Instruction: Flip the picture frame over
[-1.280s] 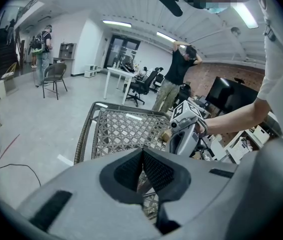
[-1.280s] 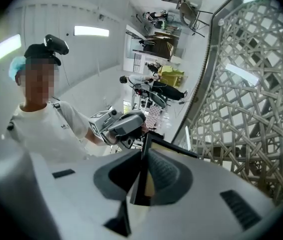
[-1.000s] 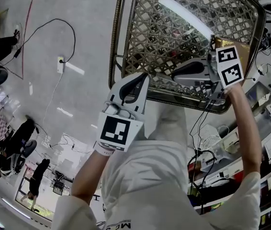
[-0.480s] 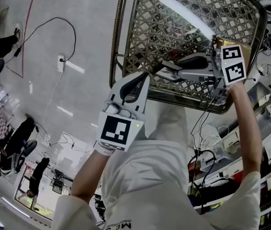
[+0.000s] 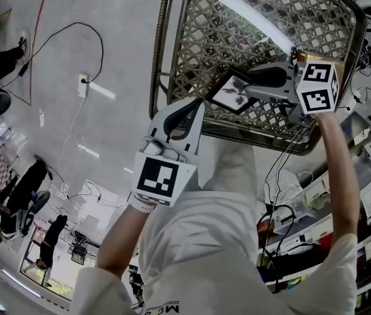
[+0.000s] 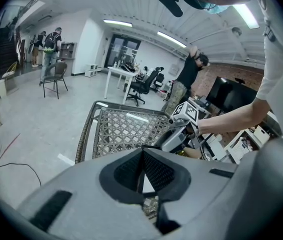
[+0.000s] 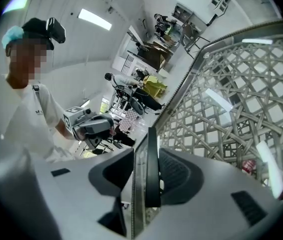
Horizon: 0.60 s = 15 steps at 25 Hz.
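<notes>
The picture frame (image 5: 231, 92), black-edged with a pale print, tilts over the woven glass-topped table (image 5: 161, 51), its picture face towards me. My right gripper (image 5: 247, 87) reaches in from the right with the frame between its jaws, which are opening. In the right gripper view the frame (image 7: 150, 164) stands edge-on, against the right pad with a gap at the left one. My left gripper (image 5: 197, 105) hovers at the table's near edge, below and left of the frame. Its fingertips (image 6: 142, 152) meet, and I see nothing between them.
The table's metal rim (image 6: 84, 134) runs round the lattice top. A cable and a power strip (image 5: 82, 87) lie on the floor to the left. Desks, boxes and wires (image 5: 369, 195) crowd the right side. Other people (image 6: 184, 81) stand further off.
The right gripper has swung left and down and rolled. The frame, hidden by the gripper before, now shows its picture face. The left gripper has not moved.
</notes>
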### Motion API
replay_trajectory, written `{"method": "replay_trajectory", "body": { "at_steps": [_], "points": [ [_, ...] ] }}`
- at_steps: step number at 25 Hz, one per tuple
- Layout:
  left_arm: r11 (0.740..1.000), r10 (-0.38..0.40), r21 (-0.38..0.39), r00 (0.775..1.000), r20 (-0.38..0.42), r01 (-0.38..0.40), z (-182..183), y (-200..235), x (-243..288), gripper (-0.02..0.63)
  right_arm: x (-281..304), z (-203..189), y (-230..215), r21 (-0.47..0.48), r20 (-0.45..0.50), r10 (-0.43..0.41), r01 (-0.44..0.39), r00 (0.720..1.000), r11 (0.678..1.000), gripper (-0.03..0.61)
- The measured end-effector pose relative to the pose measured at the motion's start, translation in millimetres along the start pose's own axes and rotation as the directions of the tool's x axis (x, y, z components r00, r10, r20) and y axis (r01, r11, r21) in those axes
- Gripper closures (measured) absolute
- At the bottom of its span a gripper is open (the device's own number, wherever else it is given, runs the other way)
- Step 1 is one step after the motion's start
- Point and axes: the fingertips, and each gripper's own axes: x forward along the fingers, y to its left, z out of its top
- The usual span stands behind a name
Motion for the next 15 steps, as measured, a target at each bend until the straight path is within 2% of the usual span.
{"method": "replay_trajectory", "body": {
  "at_steps": [6,8,15],
  "points": [
    [0.999,0.003,-0.036,1.0,-0.005,-0.003,1.5,4.3,-2.1,0.589,5.9,-4.4,-26.5,-0.034,-0.04,-0.144,0.143,0.989,0.989,0.431],
    [1.0,-0.002,-0.017,1.0,-0.005,0.001,-1.1,1.3,-1.2,0.589,4.6,-10.3,-34.3,-0.06,-0.062,-0.195,0.192,0.979,0.98,0.425],
    [1.0,-0.006,-0.022,1.0,-0.007,0.006,-4.1,-6.4,-2.4,0.589,9.1,-25.9,-45.7,-0.153,-0.145,-0.308,0.286,0.94,0.946,0.41]
  ]
}}
